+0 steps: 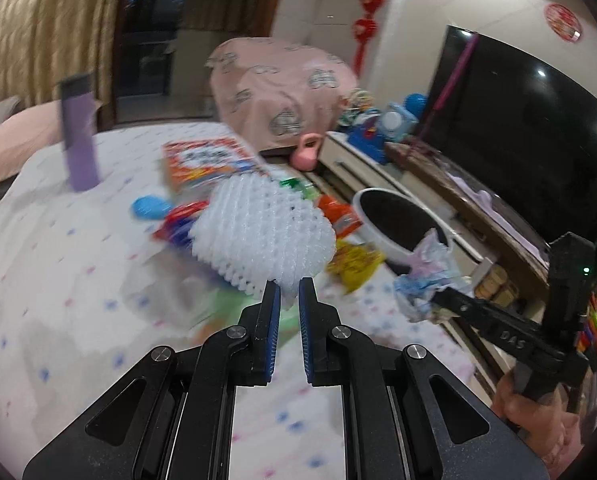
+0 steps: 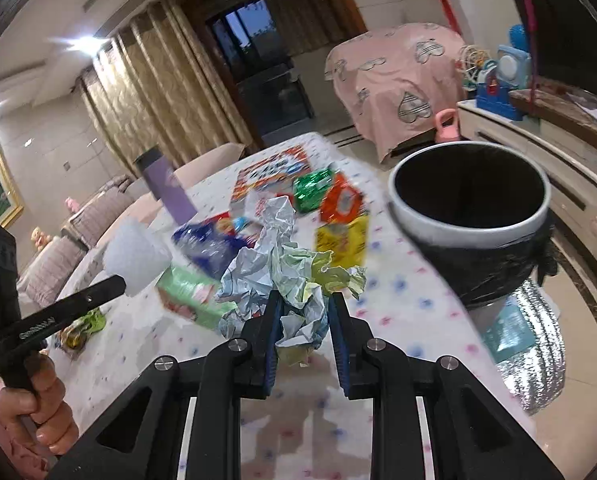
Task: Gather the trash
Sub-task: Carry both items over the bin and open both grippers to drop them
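Note:
My left gripper [image 1: 288, 286] is shut on a white foam fruit net [image 1: 264, 236] and holds it above the table; the net also shows in the right wrist view [image 2: 138, 258]. My right gripper [image 2: 304, 300] is shut on a crumpled paper wad [image 2: 282, 264], held above the table; the wad shows in the left wrist view [image 1: 426, 276]. A white trash bin with a black liner [image 2: 470, 208] stands at the table's right edge, to the right of the wad; it shows in the left wrist view too [image 1: 402, 224]. Several snack wrappers [image 2: 340, 200] lie on the table.
A purple bottle [image 2: 170, 188] stands on the dotted tablecloth [image 2: 398, 308] at the far left. A colourful box [image 2: 274, 172] lies at the far end. A green pack [image 2: 190, 292] lies near the left gripper. A TV [image 1: 526, 136] and low cabinet are to the right.

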A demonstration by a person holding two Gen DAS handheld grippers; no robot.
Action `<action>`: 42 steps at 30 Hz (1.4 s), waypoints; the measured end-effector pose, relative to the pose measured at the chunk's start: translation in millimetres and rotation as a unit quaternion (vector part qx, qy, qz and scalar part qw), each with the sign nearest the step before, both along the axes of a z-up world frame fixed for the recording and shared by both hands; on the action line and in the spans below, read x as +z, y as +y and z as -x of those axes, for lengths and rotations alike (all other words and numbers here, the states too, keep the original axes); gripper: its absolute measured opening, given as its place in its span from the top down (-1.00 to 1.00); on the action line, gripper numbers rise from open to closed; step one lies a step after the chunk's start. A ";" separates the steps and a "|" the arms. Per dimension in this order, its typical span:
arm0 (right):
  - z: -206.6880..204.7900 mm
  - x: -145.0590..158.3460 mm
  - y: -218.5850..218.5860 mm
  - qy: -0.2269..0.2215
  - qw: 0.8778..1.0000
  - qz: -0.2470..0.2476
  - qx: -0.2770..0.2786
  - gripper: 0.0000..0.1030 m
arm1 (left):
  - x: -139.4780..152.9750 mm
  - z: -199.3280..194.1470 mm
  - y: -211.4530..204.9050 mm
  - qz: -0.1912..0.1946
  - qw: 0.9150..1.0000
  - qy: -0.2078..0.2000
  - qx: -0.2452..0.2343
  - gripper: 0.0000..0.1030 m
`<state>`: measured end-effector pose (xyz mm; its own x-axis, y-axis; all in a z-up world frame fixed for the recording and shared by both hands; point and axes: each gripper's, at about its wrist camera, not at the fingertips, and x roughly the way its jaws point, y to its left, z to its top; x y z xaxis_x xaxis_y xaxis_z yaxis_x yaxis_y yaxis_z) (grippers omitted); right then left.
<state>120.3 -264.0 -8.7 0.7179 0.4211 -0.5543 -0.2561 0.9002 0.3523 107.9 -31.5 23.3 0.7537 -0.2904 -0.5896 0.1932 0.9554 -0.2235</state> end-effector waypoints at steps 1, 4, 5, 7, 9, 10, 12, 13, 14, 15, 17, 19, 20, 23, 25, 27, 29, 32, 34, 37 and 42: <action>-1.4 1.2 -4.9 -0.002 1.000 0.000 -0.005 0.55 | 2.3 -4.1 -8.7 0.000 1.000 -0.003 -0.011 0.83; -5.9 4.7 -19.6 -0.009 1.000 0.002 -0.019 0.55 | 4.8 -14.4 -37.0 -0.011 0.999 -0.010 -0.038 0.83; -6.5 4.8 -22.5 -0.010 1.000 0.004 -0.022 0.55 | 4.0 -18.5 -44.4 -0.012 0.999 -0.009 -0.046 0.83; -10.3 5.3 -31.4 -0.010 0.999 0.005 -0.031 0.55 | 1.6 -25.3 -57.2 -0.013 0.998 -0.005 -0.059 0.83; -15.2 5.6 -40.6 -0.009 0.999 0.006 -0.040 0.55 | 0.2 -29.3 -68.7 -0.013 0.998 -0.002 -0.069 0.83; -17.5 5.5 -45.3 -0.009 0.999 0.007 -0.044 0.55 | -0.9 -33.3 -74.9 -0.014 0.997 0.000 -0.075 0.83; -21.4 5.8 -52.5 -0.009 0.999 0.009 -0.050 0.55 | -2.4 -39.7 -85.9 -0.017 0.996 0.003 -0.084 0.83; -23.3 5.9 -56.6 -0.009 0.999 0.011 -0.053 0.55 | -3.1 -44.8 -92.1 -0.019 0.996 0.004 -0.089 0.83; -26.9 6.2 -61.9 -0.008 0.998 0.013 -0.057 0.55 | -3.6 -47.4 -96.8 -0.020 0.995 0.005 -0.093 0.83; -29.5 6.3 -66.4 -0.008 0.998 0.013 -0.060 0.55 | -4.4 -51.6 -102.1 -0.022 0.995 0.006 -0.097 0.83; -36.7 7.5 -75.0 -0.008 0.998 0.014 -0.067 0.55 | -5.6 -60.3 -115.7 -0.023 0.994 0.009 -0.104 0.83; -47.1 8.7 -84.5 -0.006 0.997 0.017 -0.073 0.55 | -7.3 -70.5 -125.5 -0.026 0.993 0.012 -0.111 0.83; -51.3 9.1 -87.6 -0.005 0.997 0.018 -0.074 0.55 | -7.9 -74.2 -131.4 -0.027 0.993 0.013 -0.113 0.83; -65.0 9.7 -97.9 -0.001 0.996 0.026 -0.080 0.54 | -9.8 -87.4 -146.2 -0.031 0.992 0.019 -0.121 0.83; -74.9 10.4 -105.1 0.003 0.996 0.027 -0.084 0.54 | -10.6 -96.8 -156.0 -0.032 0.991 0.024 -0.125 0.83; -85.2 11.3 -111.2 0.008 0.996 0.032 -0.088 0.54 | -11.1 -104.3 -164.2 -0.033 0.991 0.026 -0.128 0.83; -94.0 12.0 -115.9 0.011 0.995 0.035 -0.090 0.53 | -12.5 -112.9 -171.5 -0.034 0.990 0.029 -0.130 0.83; -106.3 11.4 -120.3 0.018 0.995 0.041 -0.090 0.52 | -15.1 -125.5 -180.7 -0.035 0.990 0.035 -0.133 0.83; -113.1 9.7 -121.6 0.022 0.995 0.044 -0.087 0.52 | -17.2 -133.5 -187.4 -0.038 0.989 0.042 -0.134 0.83; -124.8 8.2 -124.0 0.028 0.995 0.048 -0.085 0.49 | -20.7 -142.6 -195.2 -0.041 0.989 0.046 -0.136 0.83; -138.3 3.3 -128.5 0.037 0.994 0.053 -0.084 0.48 | -27.1 -153.7 -202.1 -0.044 0.988 0.059 -0.138 0.82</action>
